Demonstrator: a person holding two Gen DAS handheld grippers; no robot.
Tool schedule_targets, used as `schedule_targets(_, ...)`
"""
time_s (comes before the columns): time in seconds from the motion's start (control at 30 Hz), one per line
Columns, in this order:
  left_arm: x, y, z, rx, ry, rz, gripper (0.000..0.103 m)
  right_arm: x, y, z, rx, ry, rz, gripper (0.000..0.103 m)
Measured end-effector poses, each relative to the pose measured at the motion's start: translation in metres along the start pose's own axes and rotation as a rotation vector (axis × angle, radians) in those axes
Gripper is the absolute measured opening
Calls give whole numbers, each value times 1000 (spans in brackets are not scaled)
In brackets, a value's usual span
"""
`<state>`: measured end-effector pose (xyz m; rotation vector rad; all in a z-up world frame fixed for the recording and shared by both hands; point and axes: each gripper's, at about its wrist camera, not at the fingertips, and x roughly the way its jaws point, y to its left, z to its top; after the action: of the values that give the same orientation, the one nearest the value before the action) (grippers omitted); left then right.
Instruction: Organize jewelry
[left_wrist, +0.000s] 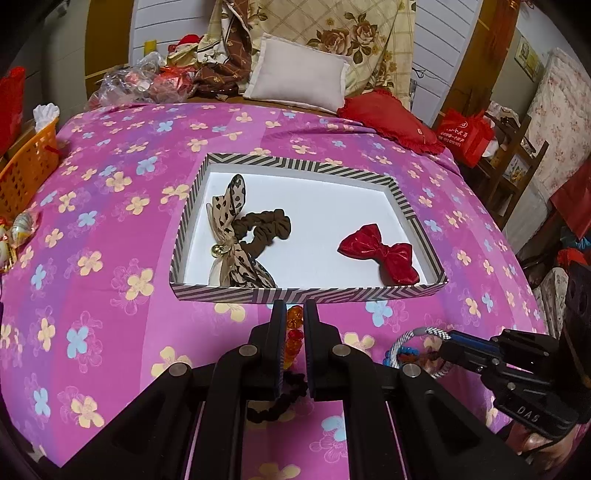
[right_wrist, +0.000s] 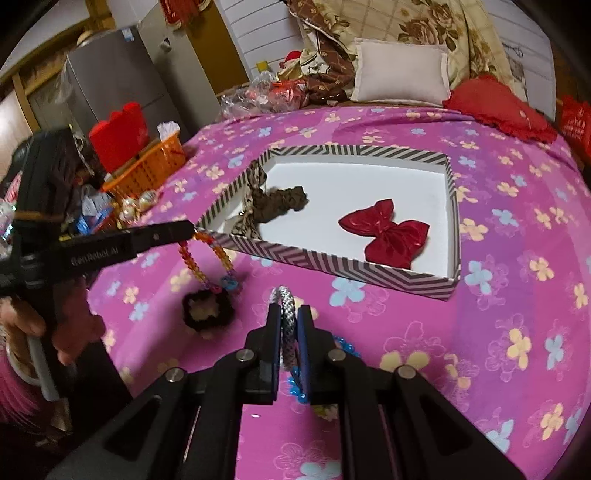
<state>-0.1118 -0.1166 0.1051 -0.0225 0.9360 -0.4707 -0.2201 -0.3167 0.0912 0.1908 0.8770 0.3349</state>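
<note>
My left gripper (left_wrist: 294, 310) is shut on an orange and red bead bracelet (left_wrist: 294, 332). In the right wrist view that bracelet (right_wrist: 207, 254) hangs in a loop from the left gripper (right_wrist: 192, 229), just in front of the striped box (right_wrist: 332, 266). My right gripper (right_wrist: 289, 314) is shut on a grey-white braided rope bracelet (right_wrist: 286, 306) and shows at the right in the left wrist view (left_wrist: 448, 338). Inside the box (left_wrist: 306, 295) lie a brown scrunchie with a leopard bow (left_wrist: 258, 225) and a red bow (left_wrist: 380, 254). A black scrunchie (right_wrist: 208, 308) and a blue bead piece (right_wrist: 345, 345) lie on the bedspread.
The pink flowered bedspread (left_wrist: 110, 258) covers the bed. An orange basket (left_wrist: 26, 166) stands at its left edge. A white pillow (left_wrist: 299, 77) and a red cushion (left_wrist: 388, 118) lie at the far end. A person's hand (right_wrist: 22, 317) grips the left tool.
</note>
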Motion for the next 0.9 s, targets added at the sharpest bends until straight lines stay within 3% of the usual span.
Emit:
schedule_targets(0.23,-1,0,1,0,-3,0,0,-4,3,5,19,-11,49,9)
schedule_targets(0.37,-4,-1,2,1,-8,-1,0,-14,-1,9,66,-43,141,9)
schedule_targets(0.47,-5,0,2,0,-8,-4,0,-11,-1,9,52,-24,90,9)
schedule_targets(0.57,-5,0,2,-2,-12,-1,0,-11,-7,7,101,-28,174,9)
schedule_targets(0.9,-5,0,2,-1,-15,1,0,-15,-8,10,102,-41,157,9)
